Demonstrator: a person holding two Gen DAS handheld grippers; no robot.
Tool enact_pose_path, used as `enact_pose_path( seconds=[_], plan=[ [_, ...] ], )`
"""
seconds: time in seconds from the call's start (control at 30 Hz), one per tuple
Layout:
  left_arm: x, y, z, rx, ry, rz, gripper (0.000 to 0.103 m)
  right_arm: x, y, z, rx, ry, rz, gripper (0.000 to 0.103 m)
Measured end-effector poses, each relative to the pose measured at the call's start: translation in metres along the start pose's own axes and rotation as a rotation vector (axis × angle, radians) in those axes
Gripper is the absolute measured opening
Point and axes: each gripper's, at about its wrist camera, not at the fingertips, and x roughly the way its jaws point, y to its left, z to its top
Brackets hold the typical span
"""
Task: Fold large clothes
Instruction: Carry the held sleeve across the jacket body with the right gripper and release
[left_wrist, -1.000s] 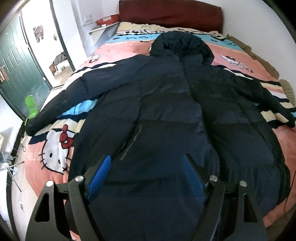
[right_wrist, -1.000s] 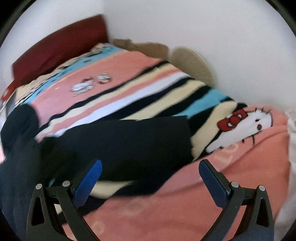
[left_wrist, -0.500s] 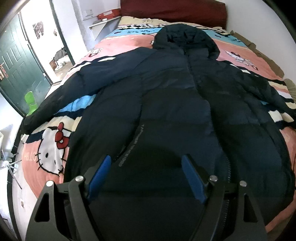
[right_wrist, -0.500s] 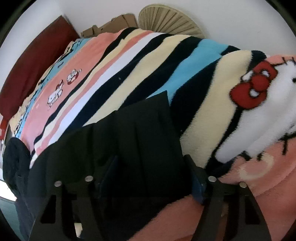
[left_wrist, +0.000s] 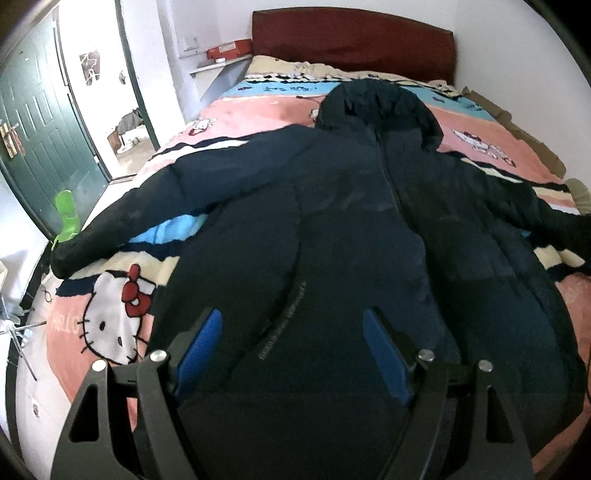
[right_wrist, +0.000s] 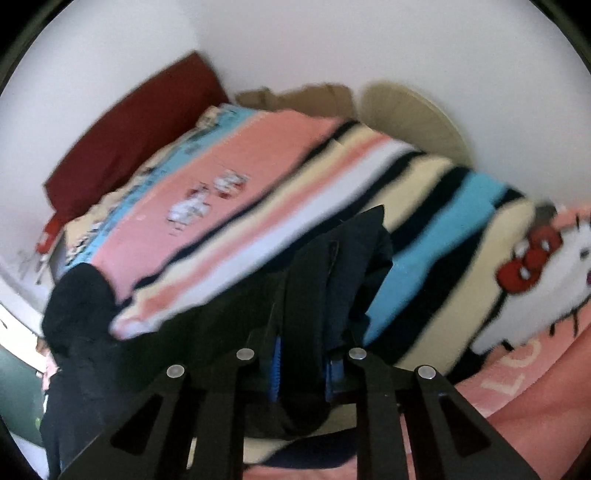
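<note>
A large dark navy hooded jacket lies face up on the bed, zipped, with both sleeves spread out. My left gripper hovers open over its lower front, blue pads wide apart with nothing between them. In the right wrist view, my right gripper has its jaws closing on the end of the jacket's sleeve. The dark cloth is bunched between the blue pads and stands up off the blanket. The hood shows at the left.
A pink, striped cartoon-cat blanket covers the bed, with a dark red headboard at the far end. A green door, a green chair and a wall shelf stand to the left. Cardboard and a round beige fan lean on the right wall.
My right gripper went from wide open above the sleeve end to closed on it, and the cuff now stands bunched up off the blanket. The left gripper stays open over the jacket.
</note>
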Motion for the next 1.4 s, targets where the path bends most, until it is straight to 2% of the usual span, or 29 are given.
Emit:
enact_pose_path(
  seconds=[0.33,0.6,0.7,0.93,1.23,1.4],
  plan=[
    [-0.003,0.03,-0.003,-0.05,0.019,-0.056,0.078,-0.058,0.145,0.01,-0.202,-0.09,0.214,0.014],
    [-0.011,0.07,-0.005,-0.106,-0.022,-0.052,0.078,-0.094,0.275,-0.019,-0.358,-0.104,0.374,0.013],
    [-0.012,0.087,-0.005,-0.124,-0.026,-0.051,0.078,-0.104,0.312,-0.032,-0.398,-0.099,0.424,0.013],
    [-0.021,0.124,-0.009,-0.171,-0.051,-0.044,0.078,-0.125,0.407,-0.086,-0.517,-0.06,0.534,0.013],
    [-0.02,0.163,-0.023,-0.225,-0.047,-0.025,0.078,-0.089,0.482,-0.168,-0.619,0.056,0.562,0.013],
    [-0.014,0.181,-0.031,-0.281,-0.047,-0.007,0.078,-0.061,0.513,-0.237,-0.72,0.144,0.548,0.013]
  ],
)
